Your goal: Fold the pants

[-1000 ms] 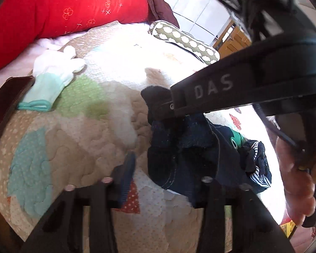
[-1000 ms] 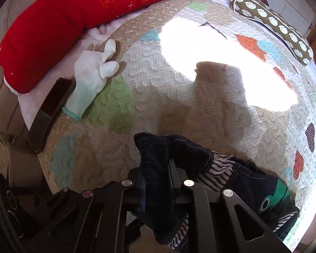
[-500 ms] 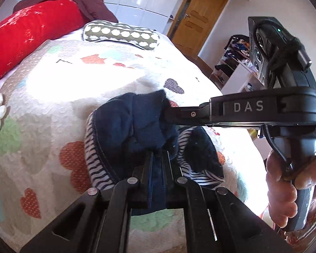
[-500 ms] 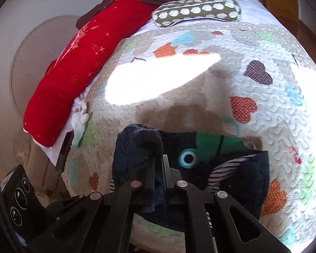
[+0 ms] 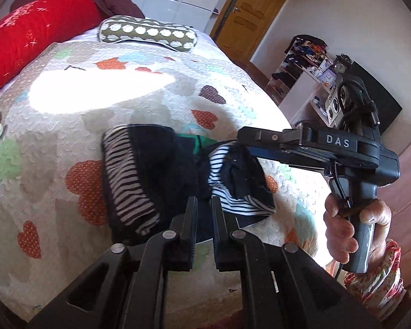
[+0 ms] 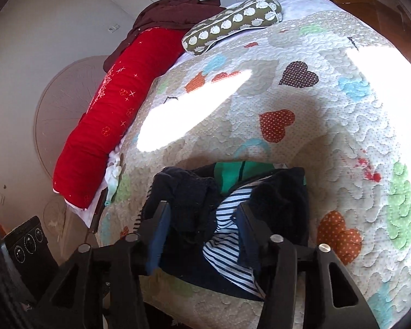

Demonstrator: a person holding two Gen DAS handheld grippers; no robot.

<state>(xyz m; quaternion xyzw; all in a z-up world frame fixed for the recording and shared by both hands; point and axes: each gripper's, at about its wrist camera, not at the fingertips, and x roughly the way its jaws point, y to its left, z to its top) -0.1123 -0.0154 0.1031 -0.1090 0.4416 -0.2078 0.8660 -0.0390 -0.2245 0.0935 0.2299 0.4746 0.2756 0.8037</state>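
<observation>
Lying bunched on the heart-patterned quilt [image 5: 233, 87], near its front edge, are the dark pants [image 5: 161, 161], striped lining [image 5: 126, 181] turned outward, so the fold is looking only partly done. Left gripper [image 5: 204, 213]: jaws are standing nearly together and easing apart; a dark edge of cloth sits in the narrow gap, but whether they are pinching it I cannot tell. Right gripper [image 6: 202, 229]: jaws are spreading wide, pads off the fabric, pants resting loose between them — apparently letting the carried layer settle. A hand [image 5: 353, 224] is gripping its handle. Red bolster [image 6: 101, 126] and spotted pillow [image 6: 233, 24] are lying well apart, at the far edge.
</observation>
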